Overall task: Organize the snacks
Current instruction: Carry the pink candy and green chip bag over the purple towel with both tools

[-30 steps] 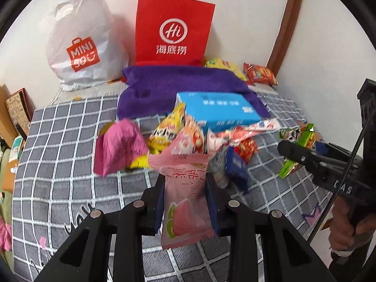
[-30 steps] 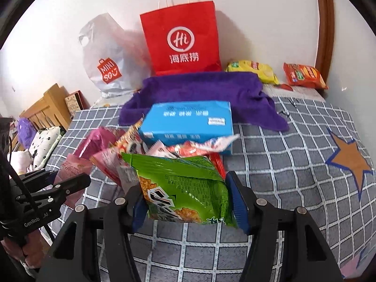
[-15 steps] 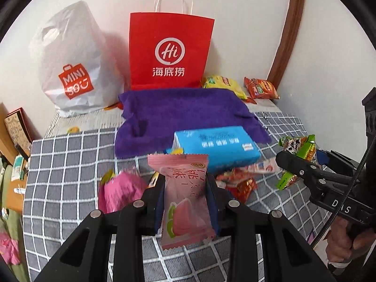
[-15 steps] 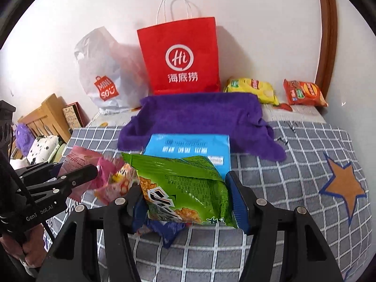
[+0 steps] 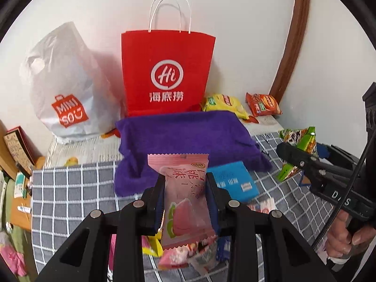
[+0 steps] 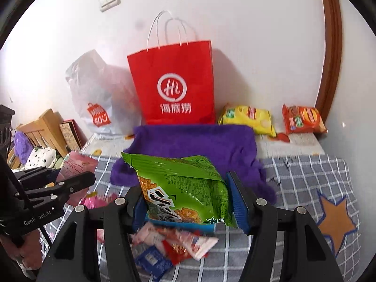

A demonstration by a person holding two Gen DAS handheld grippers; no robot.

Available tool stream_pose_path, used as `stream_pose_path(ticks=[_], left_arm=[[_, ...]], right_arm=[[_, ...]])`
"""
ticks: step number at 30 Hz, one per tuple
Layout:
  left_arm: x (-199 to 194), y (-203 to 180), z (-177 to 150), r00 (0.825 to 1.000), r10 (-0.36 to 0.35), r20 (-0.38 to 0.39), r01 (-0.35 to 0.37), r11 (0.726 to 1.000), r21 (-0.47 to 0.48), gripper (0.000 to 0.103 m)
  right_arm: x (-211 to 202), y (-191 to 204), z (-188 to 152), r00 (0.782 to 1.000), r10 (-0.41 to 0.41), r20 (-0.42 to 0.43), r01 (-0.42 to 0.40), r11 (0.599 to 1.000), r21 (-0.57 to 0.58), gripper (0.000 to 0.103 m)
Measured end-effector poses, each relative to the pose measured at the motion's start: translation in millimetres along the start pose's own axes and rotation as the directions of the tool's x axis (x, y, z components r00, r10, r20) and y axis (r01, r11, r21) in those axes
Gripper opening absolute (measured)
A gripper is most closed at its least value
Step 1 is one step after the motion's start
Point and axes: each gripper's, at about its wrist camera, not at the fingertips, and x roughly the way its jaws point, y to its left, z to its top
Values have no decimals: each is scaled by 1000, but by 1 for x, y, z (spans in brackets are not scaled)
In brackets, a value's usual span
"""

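**Two packets clamped, both held above the bed**

Two grippers, each loaded. My left gripper (image 5: 185,195) is pinched on a pink packet (image 5: 185,199): glossy film, crimped serrated top edge, upright between the blue ribbed pads. My right gripper (image 6: 190,202) is squeezed on a green packet (image 6: 185,188): crinkly shiny foil, puffy, top corner tilted left.

Below them, a loose pile of small wrappers (image 6: 174,246) lies on the grey checked bedspread (image 6: 305,176), red, white and blue film, near edge of the scene. A flat blue box (image 5: 232,181) sits just behind the pile, touching the near edge of a fuzzy purple towel (image 5: 185,134).

Far side, against the wall: a stiff red paper bag (image 5: 168,70) with white cord handles stands upright behind the towel; a soft white plastic bag (image 5: 63,82) slumps to its left. To its right lie a yellow chip bag (image 6: 249,117) and an orange chip bag (image 6: 303,118), both flat pillow shapes.
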Motion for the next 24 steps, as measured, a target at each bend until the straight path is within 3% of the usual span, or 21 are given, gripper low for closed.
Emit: stream_pose_path(ticks=[10, 24], left_arm=[[26, 5, 39, 1000, -17, 2, 17, 1000, 0, 30], [95, 34, 84, 1000, -1, -30, 0, 999, -34, 30]], right_arm=[[32, -16, 37, 1000, -2, 2, 2, 1000, 4, 60], [99, -35, 82, 1000, 0, -19, 0, 1000, 2, 60]])
